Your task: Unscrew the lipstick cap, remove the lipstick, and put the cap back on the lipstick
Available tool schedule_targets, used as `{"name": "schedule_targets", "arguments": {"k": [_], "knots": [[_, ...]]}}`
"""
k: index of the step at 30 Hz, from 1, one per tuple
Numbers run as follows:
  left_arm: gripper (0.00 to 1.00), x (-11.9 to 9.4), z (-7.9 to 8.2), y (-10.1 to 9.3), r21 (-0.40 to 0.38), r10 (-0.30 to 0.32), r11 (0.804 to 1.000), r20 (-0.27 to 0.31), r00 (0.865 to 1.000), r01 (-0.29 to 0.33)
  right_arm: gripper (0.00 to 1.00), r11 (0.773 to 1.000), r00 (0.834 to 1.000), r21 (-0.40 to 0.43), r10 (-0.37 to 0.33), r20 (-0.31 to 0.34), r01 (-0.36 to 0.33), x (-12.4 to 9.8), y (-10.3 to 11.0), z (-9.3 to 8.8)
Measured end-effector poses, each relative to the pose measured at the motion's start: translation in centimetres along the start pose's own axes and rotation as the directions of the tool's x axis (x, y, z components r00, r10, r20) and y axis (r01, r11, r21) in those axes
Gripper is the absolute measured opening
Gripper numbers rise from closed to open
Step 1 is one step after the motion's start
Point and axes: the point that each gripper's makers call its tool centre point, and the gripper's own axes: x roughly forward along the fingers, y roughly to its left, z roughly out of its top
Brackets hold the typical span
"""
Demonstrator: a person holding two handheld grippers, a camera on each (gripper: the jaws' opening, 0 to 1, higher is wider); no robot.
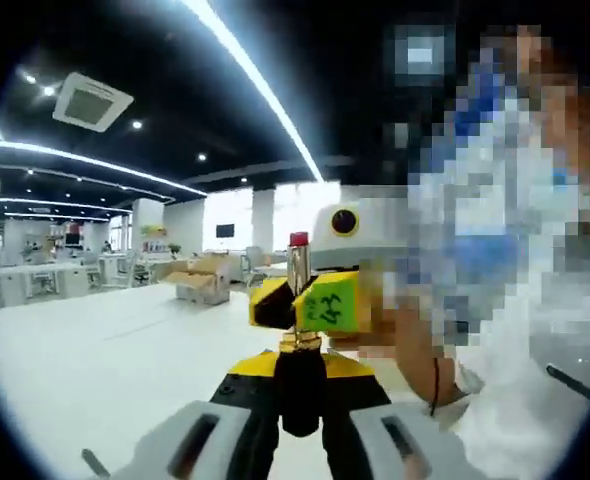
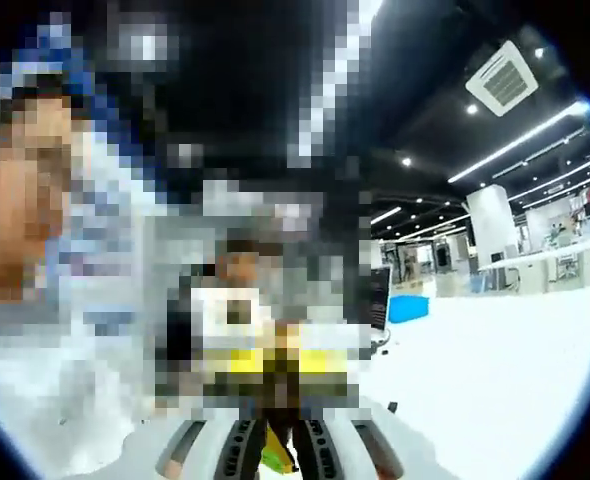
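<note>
Left gripper view: lipstick (image 1: 299,330) upright, pinched in left gripper (image 1: 301,425); right gripper (image 1: 315,300) seemingly gripping its tube.

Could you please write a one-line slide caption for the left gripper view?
Left gripper holds the black base of a gold lipstick, red tip exposed, while the yellow-and-black right gripper grips its tube.

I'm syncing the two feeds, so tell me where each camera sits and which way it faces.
Left gripper view: rides the left gripper, facing forward along its fingers at the upright lipstick they hold, with the right gripper closed on the tube higher up; a sleeve shows.
Right gripper view: rides the right gripper, facing back toward the left gripper; its centre is mosaic-covered.
Shared: the white table and the ceiling light strips.
</note>
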Motion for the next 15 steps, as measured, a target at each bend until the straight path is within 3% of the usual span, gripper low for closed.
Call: {"name": "schedule_targets", "arguments": {"k": [2, 5, 8, 9, 11, 12, 15], "knots": [[0.15, 0.1, -0.2, 1.3, 0.083, 0.122, 0.989, -0.021, 0.992, -0.119, 0.06, 0.997, 0.998, -0.06, -0.054, -0.01, 0.053, 0.1, -0.8, -0.2], [0.15, 0.4, -0.3, 2.5, 0.176, 0.285, 0.944, -0.008, 0.958, -0.279, 0.06, 0.988, 0.994, -0.115, -0.105, -0.011, 0.103, 0.2, -1.4, -0.4], [0.16, 0.5, -0.5, 2.9, 0.298, 0.36, 0.891, -0.006, 0.933, -0.341, 0.06, 0.975, 0.99, -0.179, -0.135, -0.028, 0.128, 0.2, -1.5, -0.6], [0.17, 0.5, -0.6, 2.8, 0.313, 0.365, 0.886, -0.014, 0.931, -0.343, 0.06, 0.973, 0.99, -0.195, -0.136, -0.037, 0.126, 0.3, -1.3, -0.7], [0.17, 0.6, -0.4, 2.1, 0.305, 0.343, 0.895, -0.007, 0.939, -0.325, 0.06, 0.973, 0.991, -0.196, -0.128, -0.039, 0.118, 0.2, -1.1, -0.5], [0.17, 0.8, -0.2, 1.5, 0.284, 0.3, 0.915, -0.002, 0.954, -0.287, 0.06, 0.976, 0.993, -0.188, -0.117, -0.034, 0.108, 0.0, -0.9, -0.3], [0.17, 0.5, 0.2, 0.3, 0.213, 0.203, 0.957, -0.009, 0.979, -0.196, 0.06, 0.989, 0.998, -0.134, -0.059, -0.009, 0.057, -0.4, -0.1, 0.4]]}}
